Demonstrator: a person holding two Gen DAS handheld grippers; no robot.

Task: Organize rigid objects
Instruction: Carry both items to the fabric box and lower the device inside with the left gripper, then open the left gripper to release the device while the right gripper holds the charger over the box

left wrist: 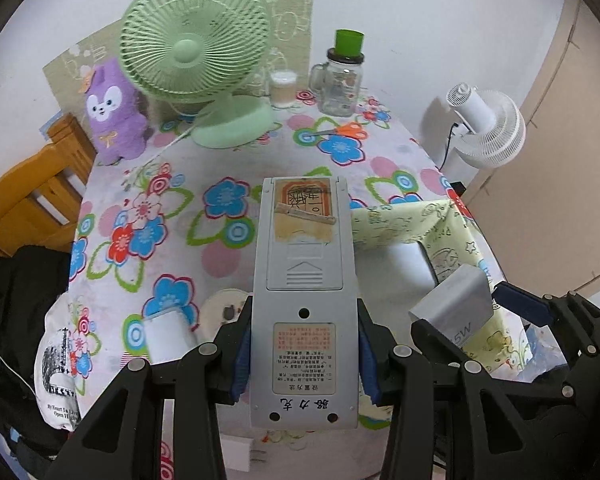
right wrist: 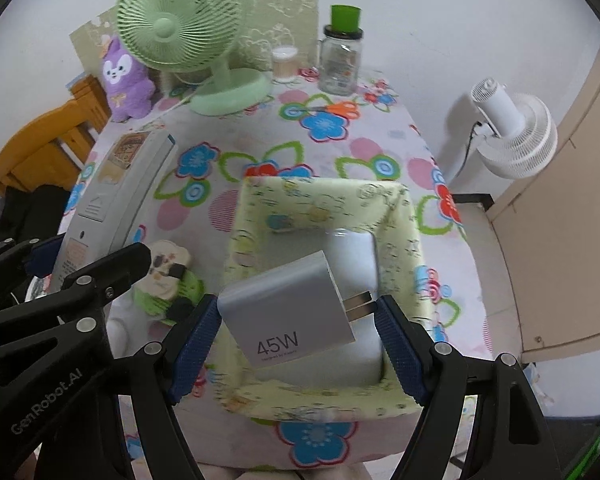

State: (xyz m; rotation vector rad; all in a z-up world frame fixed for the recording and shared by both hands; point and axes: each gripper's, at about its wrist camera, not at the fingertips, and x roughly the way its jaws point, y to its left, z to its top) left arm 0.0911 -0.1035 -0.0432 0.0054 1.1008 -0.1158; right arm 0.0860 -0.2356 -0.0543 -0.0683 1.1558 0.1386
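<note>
My left gripper [left wrist: 304, 348] is shut on a long grey remote control [left wrist: 304, 280], back side up, held above the flowered tablecloth [left wrist: 172, 240]. The same remote [right wrist: 112, 184] shows at the left of the right wrist view. My right gripper [right wrist: 298, 336] is shut on a grey 45W charger [right wrist: 288, 308], its blue pads against the body and the plug prongs. The charger hangs over a yellow-green fabric box [right wrist: 404, 240] with a white inside. In the left wrist view the charger [left wrist: 452, 308] and the box [left wrist: 396, 224] sit to the right.
At the back of the table stand a green desk fan [left wrist: 196, 56], a purple plush toy [left wrist: 112, 116], a glass mug with a green lid [left wrist: 340, 80], a small cup [left wrist: 283, 88] and orange scissors [left wrist: 340, 130]. A white fan [right wrist: 516, 136] is off the right edge; a wooden chair [left wrist: 32, 200] at left.
</note>
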